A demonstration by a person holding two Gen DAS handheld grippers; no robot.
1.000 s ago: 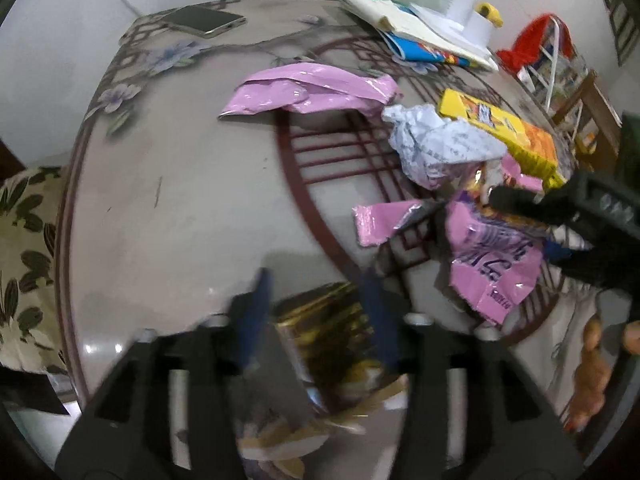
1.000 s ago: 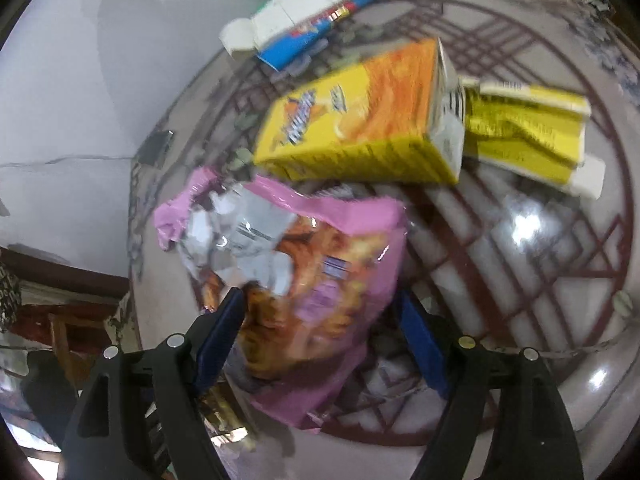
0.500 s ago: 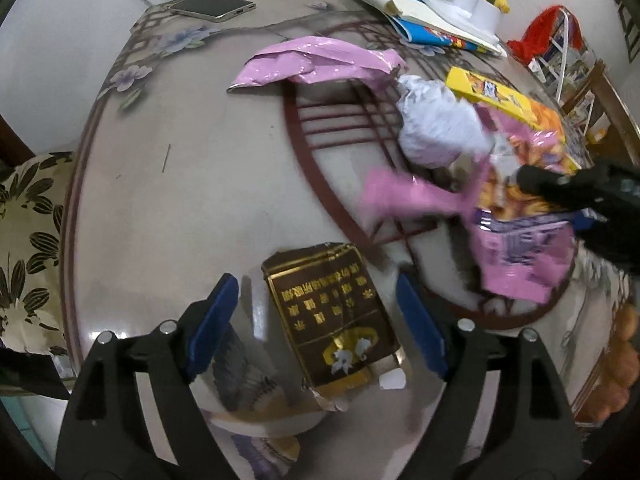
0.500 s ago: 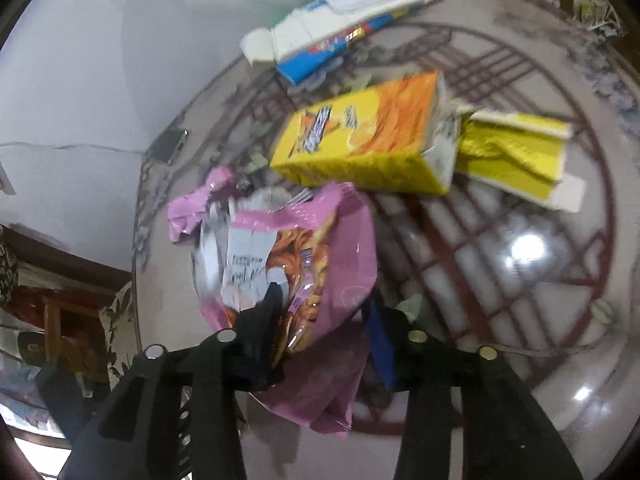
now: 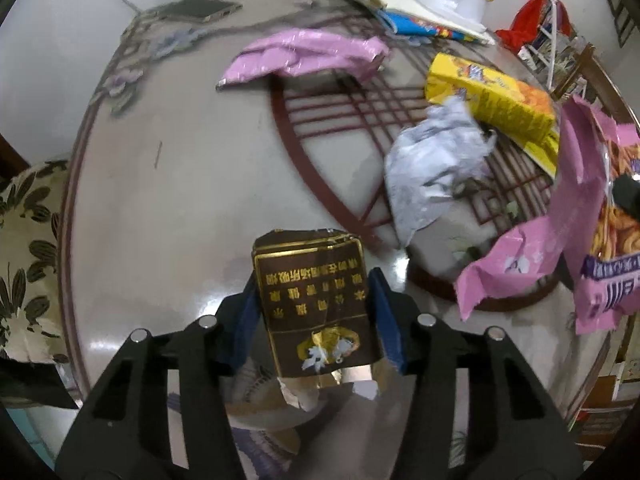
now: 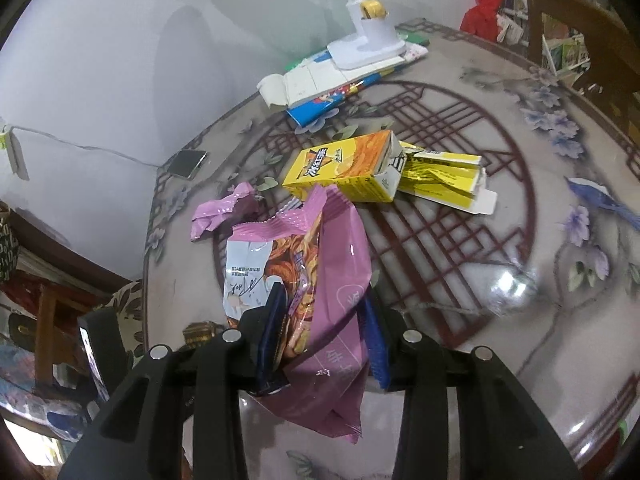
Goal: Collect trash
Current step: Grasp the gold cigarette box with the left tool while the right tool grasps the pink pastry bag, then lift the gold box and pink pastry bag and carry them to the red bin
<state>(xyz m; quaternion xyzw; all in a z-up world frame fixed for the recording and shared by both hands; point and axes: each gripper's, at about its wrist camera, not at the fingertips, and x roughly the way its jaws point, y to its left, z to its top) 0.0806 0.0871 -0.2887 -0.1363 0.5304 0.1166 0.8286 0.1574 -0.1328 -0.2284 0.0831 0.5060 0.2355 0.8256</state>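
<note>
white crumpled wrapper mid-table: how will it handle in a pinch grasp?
The white crumpled wrapper looks like thin film, creased all over, so it would probably collapse under the pads rather than resist. It seems empty, so likely very light and may slide on the glossy table if nudged. No roll risk is apparent.

My pink bag (image 5: 600,216) runs off the right edge, hiding the right gripper (image 5: 628,196) behind it. Crumpled wrapper (image 5: 436,160) covers the yellow box's (image 5: 504,108) end. Phone (image 5: 196,10) blurred.
</note>
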